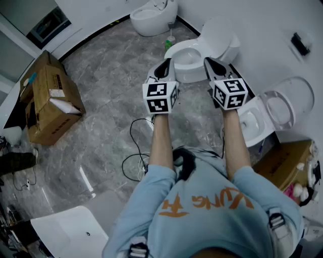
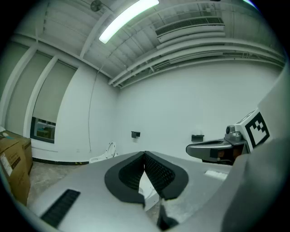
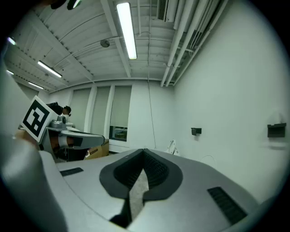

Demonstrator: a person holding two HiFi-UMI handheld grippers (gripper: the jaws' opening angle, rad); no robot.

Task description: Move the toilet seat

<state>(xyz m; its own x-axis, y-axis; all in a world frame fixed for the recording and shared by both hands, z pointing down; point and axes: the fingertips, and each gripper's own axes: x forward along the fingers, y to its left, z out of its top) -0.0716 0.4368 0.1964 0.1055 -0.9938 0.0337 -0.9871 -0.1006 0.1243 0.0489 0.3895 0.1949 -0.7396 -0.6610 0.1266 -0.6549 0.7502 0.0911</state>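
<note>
In the head view a person holds both grippers raised side by side, pointing at a white toilet [image 1: 187, 56] ahead whose lid [image 1: 218, 34] stands up behind the open bowl. My left gripper [image 1: 163, 66] is shut and empty, its tips at the bowl's near left rim. To its right my right gripper [image 1: 212, 64], also shut and empty, hangs by the bowl's near right side. A second toilet [image 1: 251, 124] on the right has its seat ring [image 1: 285, 102] lifted against the wall. Both gripper views look level across the room, jaws closed [image 2: 144, 157] [image 3: 144, 155].
A third white toilet [image 1: 151, 15] stands at the far wall. Open cardboard boxes [image 1: 48, 101] lie at the left, another box [image 1: 282, 161] at the right. Black cables [image 1: 133, 151] trail over the grey marble floor. A white basin [image 1: 70, 232] sits at the near left.
</note>
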